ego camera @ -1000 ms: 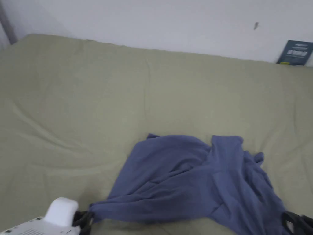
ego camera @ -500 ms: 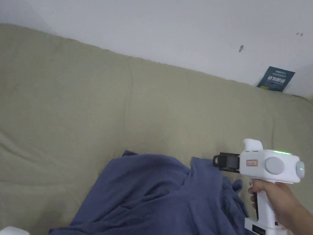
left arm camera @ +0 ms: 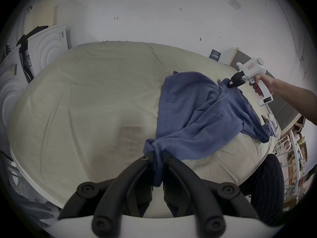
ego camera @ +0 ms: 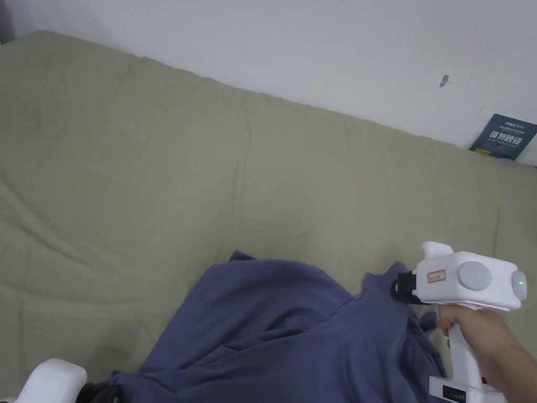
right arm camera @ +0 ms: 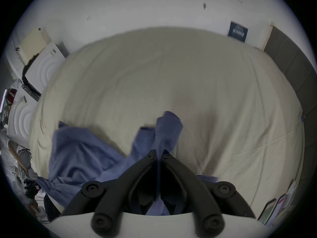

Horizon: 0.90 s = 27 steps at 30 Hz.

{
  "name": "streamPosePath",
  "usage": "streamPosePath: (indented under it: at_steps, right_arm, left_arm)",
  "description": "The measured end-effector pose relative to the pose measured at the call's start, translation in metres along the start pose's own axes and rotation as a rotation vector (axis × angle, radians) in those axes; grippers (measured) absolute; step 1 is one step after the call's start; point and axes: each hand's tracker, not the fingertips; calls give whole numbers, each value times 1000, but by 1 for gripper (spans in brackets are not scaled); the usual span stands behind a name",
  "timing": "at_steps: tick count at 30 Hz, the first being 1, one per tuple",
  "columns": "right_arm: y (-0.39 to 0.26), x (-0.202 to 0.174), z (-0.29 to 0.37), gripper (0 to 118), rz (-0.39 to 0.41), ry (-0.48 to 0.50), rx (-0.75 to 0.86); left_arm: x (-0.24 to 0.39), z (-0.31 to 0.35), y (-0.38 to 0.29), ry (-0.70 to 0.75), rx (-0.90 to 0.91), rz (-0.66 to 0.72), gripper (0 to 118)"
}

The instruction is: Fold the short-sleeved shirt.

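Observation:
A blue short-sleeved shirt (ego camera: pixel 293 330) lies rumpled on the olive-green bed sheet (ego camera: pixel 210 173), near the front edge. My left gripper (left arm camera: pixel 157 153) is shut on a bunched corner of the shirt (left arm camera: pixel 197 111) at the near left; in the head view its white body (ego camera: pixel 52 383) sits at the bottom left. My right gripper (right arm camera: pixel 159 154) is shut on another edge of the shirt (right arm camera: pixel 168 130), lifting it off the sheet at the far right; a hand holds that gripper (ego camera: pixel 401 287) in the head view, and it also shows in the left gripper view (left arm camera: pixel 230 83).
The bed meets a white wall at the back, where a dark blue card (ego camera: pixel 506 136) leans. White round-patterned boards (left arm camera: pixel 48 44) stand at the bed's left. Small flat items (left arm camera: pixel 269 121) lie at the bed's right edge. Wide bare sheet stretches left and back.
The right gripper has come up from the bottom right corner to the shirt's far right edge and now holds it raised. The left gripper keeps its hold at the bottom left.

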Motion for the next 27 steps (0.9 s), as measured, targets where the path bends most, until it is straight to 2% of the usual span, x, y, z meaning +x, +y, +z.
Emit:
streamPosePath:
  at_steps: [3,6,10,13,18,23,27]
  right_arm:
    - [-1,0,45,3,-39,61,128]
    - [-2,-6,96,3,-12,90,227]
    - [5,-12,170,3,26,109,360]
    - [10,-21,230,3,28,183,435]
    - [31,-28,313,3,117,114,570]
    - [54,-25,374,3,94,80,684]
    - [72,-25,405,3,117,66,739]
  left_arm:
    - [1,3,12,-27,27,36,10]
    - [1,9,29,-76,64,117,10]
    - [8,24,68,-94,152,96,9]
    - [15,42,106,-145,241,103,9]
    - [32,76,178,-137,362,52,9]
    - [40,104,247,-155,464,73,8]
    - [50,119,289,-137,504,37,8]
